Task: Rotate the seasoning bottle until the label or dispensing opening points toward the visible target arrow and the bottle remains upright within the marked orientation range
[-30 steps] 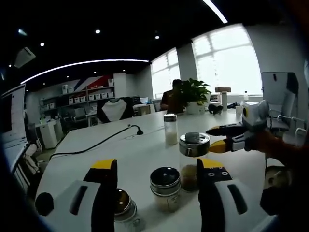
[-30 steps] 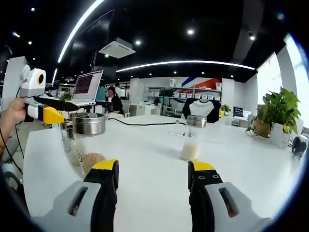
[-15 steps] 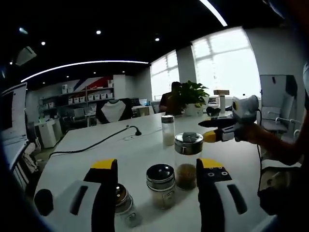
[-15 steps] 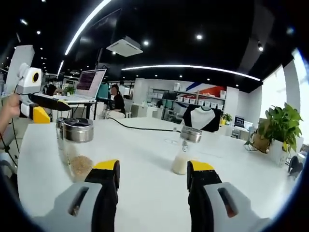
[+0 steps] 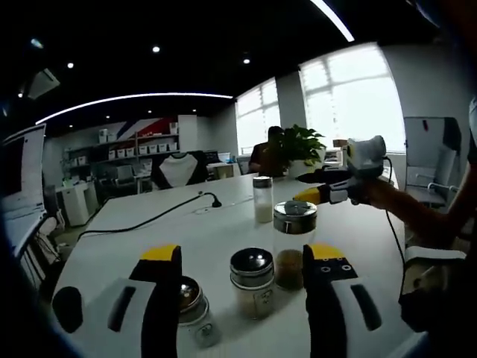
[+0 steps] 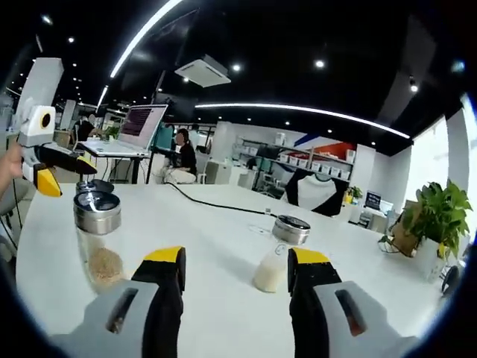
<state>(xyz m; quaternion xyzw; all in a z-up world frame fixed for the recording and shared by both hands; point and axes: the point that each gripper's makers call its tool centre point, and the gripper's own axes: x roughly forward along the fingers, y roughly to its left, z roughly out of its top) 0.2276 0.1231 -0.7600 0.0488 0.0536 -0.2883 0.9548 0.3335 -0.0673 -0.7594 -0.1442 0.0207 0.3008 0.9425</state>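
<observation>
Flanking bottle (image 5: 294, 242), grippers apart, unobstructed.

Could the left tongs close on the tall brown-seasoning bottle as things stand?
Probably yes. The left tongs stand open, with the tall bottle upright ahead by the right-hand jaw. A shorter jar sits nearer between the jaws, so they'd need to shift sideways first.

We note a white desk (image 5: 223, 231), bright windows (image 5: 350, 97) far right, shelves (image 5: 134, 145) far left, dark ceiling with a light strip (image 6: 298, 110).
</observation>
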